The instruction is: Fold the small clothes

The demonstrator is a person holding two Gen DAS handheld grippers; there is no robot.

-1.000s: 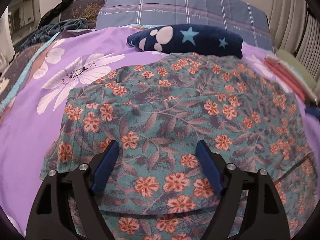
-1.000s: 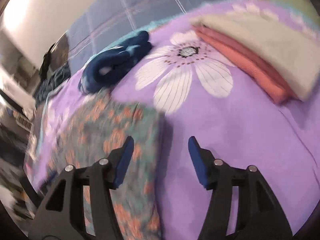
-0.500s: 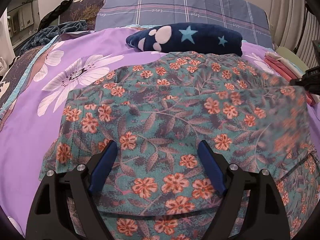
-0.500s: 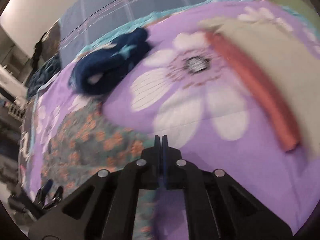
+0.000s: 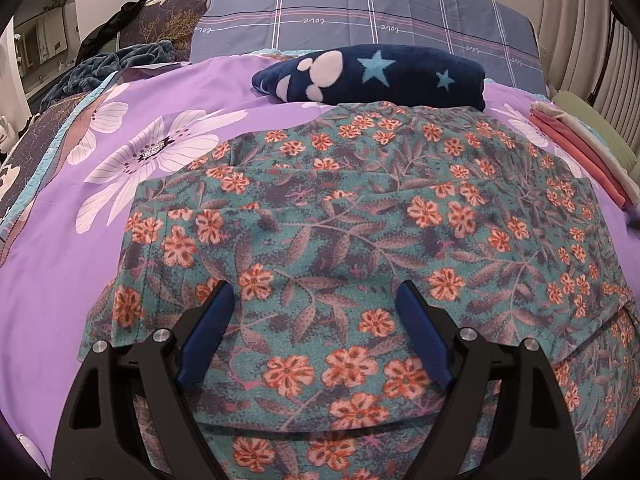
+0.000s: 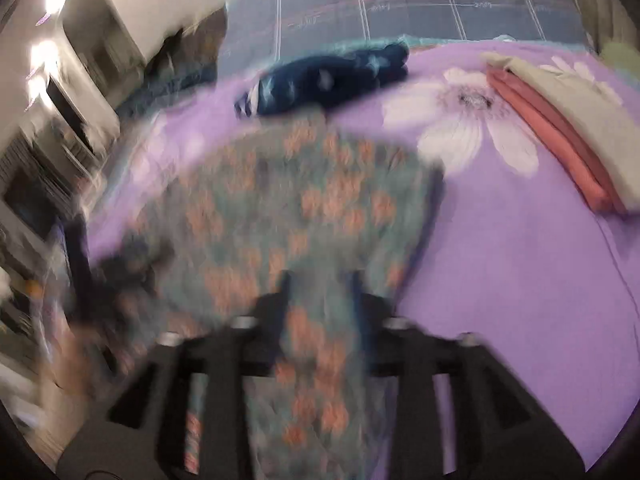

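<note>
A teal garment with orange flowers [image 5: 360, 216] lies folded over on the purple floral bedspread [image 5: 60, 264]. My left gripper [image 5: 316, 300] is open just above its near part, holding nothing. In the blurred right wrist view the same garment [image 6: 304, 200] lies ahead, and my right gripper [image 6: 320, 280] hovers over its near right part with a gap between the fingers and cloth showing through it.
A folded navy fleece with stars and paw prints [image 5: 376, 76] lies behind the garment. A stack of folded pink and cream clothes [image 6: 568, 128] lies at the right. A grey checked pillow [image 5: 360, 12] is at the back.
My right gripper shut half a second ago, then opened and swung left over the garment. The garment's right side has settled flat. My left gripper has stayed put.
</note>
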